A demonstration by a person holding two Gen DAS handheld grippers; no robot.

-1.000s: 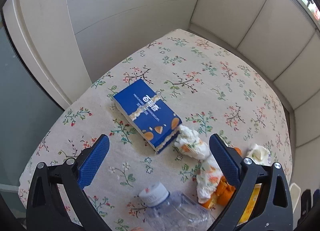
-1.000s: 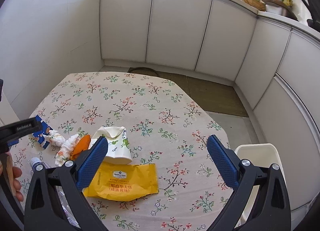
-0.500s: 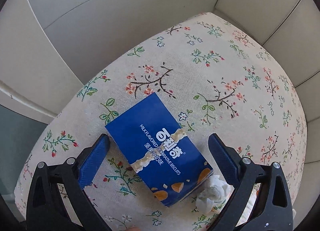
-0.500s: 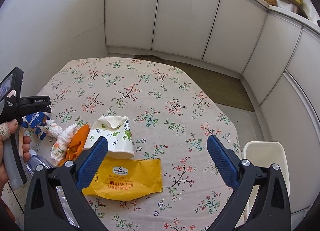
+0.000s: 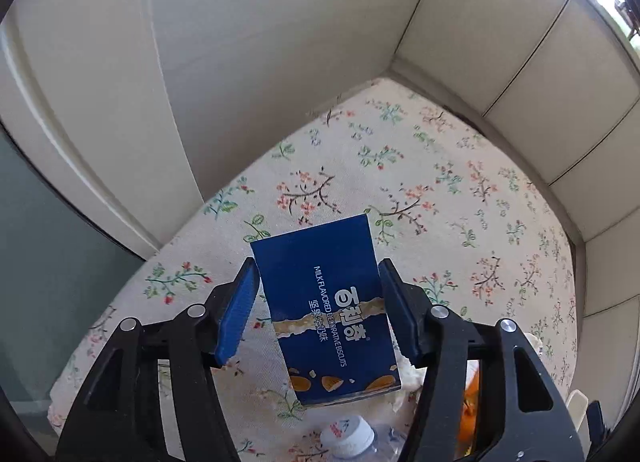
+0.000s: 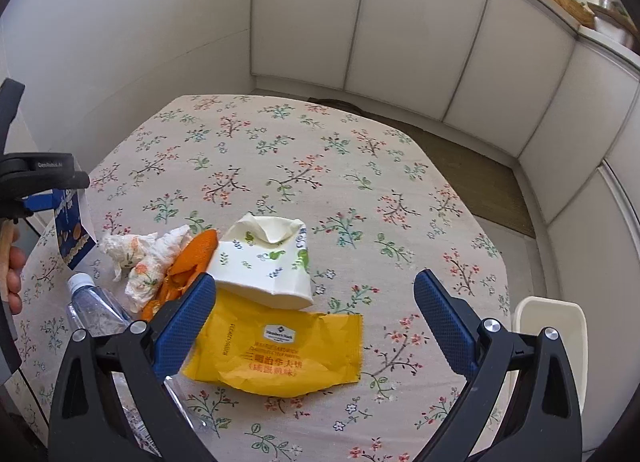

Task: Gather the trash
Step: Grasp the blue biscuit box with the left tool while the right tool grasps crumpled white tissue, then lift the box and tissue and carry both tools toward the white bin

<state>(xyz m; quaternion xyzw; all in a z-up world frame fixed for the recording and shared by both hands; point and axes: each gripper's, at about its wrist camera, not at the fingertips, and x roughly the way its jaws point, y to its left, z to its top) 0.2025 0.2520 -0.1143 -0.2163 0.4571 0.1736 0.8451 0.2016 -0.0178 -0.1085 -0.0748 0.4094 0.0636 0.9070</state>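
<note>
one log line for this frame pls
left gripper: jaws closing on blue biscuit box | right gripper: jaws open, above yellow wrapper | bin: beside table

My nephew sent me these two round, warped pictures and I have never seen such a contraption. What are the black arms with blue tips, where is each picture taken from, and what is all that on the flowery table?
No robot here: a person holds a pair of tongs in each hand, each carrying a wide-angle camera that looks along its two blue-padded fingers. One picture comes from the left tongs, whose jaws are closing on a blue biscuit box raised off the table. The other comes from the right tongs, open and empty above the rubbish: a yellow wrapper, a crushed paper cup, orange peel, crumpled tissues and a plastic bottle. A white bin stands beside the table.
</note>
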